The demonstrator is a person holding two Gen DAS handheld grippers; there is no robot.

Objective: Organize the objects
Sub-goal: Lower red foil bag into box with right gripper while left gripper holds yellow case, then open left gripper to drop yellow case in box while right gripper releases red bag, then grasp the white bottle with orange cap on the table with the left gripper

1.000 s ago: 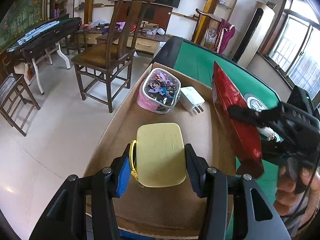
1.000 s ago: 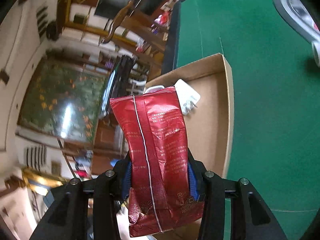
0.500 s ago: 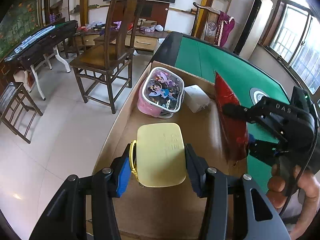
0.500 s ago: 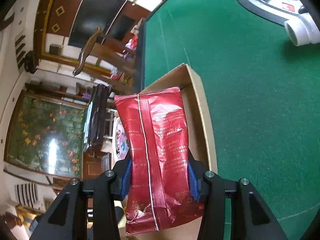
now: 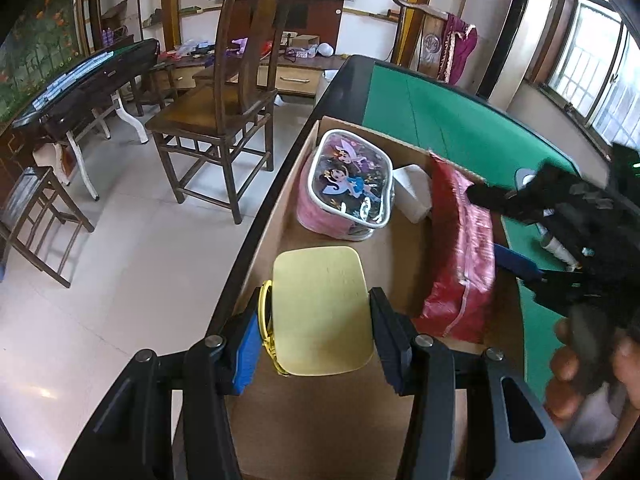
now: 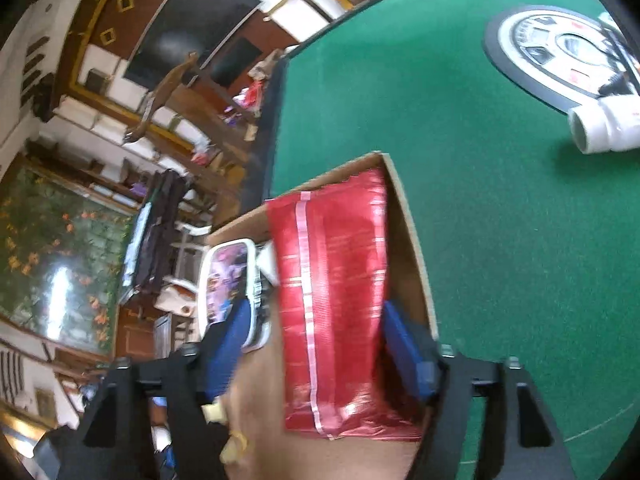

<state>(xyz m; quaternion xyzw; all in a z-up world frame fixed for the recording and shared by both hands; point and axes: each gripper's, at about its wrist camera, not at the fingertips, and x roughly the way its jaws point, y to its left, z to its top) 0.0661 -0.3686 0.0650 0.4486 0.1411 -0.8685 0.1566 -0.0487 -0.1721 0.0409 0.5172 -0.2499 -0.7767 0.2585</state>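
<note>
Left wrist view: the left tongs are pinching a flat pale-yellow case over the shallow cardboard tray. Beyond it are lying a pink cartoon-printed zip pouch and a white charger block. Along the tray's right wall, a red foil snack packet is lying lengthwise, its print blurred. The right tongs have just been opening, now spread around it on the green tabletop.

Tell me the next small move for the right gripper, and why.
Probably draw the right gripper back out of the cardboard box. Its jaws have just been opening, and the red packet between them now lies in the box, free of the pads.
</note>
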